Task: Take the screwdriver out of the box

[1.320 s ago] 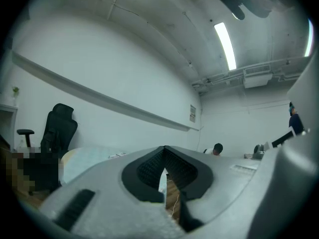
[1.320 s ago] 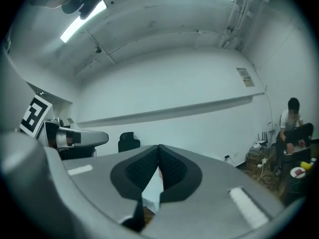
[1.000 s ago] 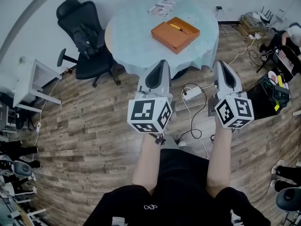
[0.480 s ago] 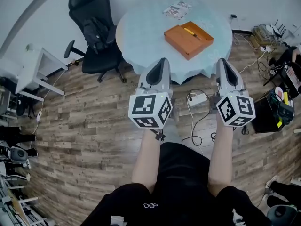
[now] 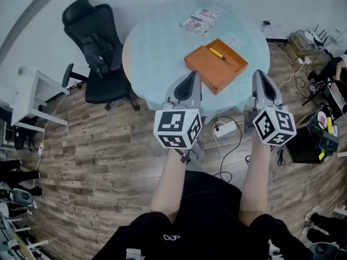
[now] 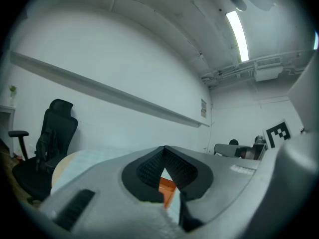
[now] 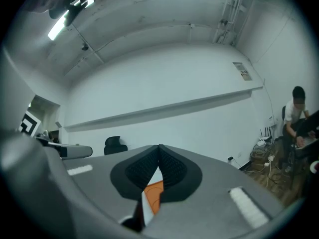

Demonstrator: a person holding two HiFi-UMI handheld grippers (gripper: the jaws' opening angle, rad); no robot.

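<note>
An open orange box (image 5: 216,65) lies on the round table (image 5: 157,47) with its pale blue cloth. Inside the box lies a yellow-handled screwdriver (image 5: 219,54). My left gripper (image 5: 192,75) is held level at the table's near edge, just left of the box, jaws shut and empty. At the near edge on the box's right, my right gripper (image 5: 260,73) is also shut with nothing in it. In the left gripper view, a sliver of the orange box (image 6: 167,190) shows behind the left gripper (image 6: 164,151). Likewise the box (image 7: 154,193) shows behind the right gripper (image 7: 159,148).
A printed booklet (image 5: 200,20) lies at the table's far side. A black office chair (image 5: 97,42) stands left of the table and a white side table (image 5: 32,96) further left. A power strip (image 5: 225,128) and cables lie on the wood floor below. A black crate (image 5: 312,137) sits at the right.
Both grippers have come forward together to the table's near edge, so the orange box now lies just ahead, between them. Their jaws stay shut.
</note>
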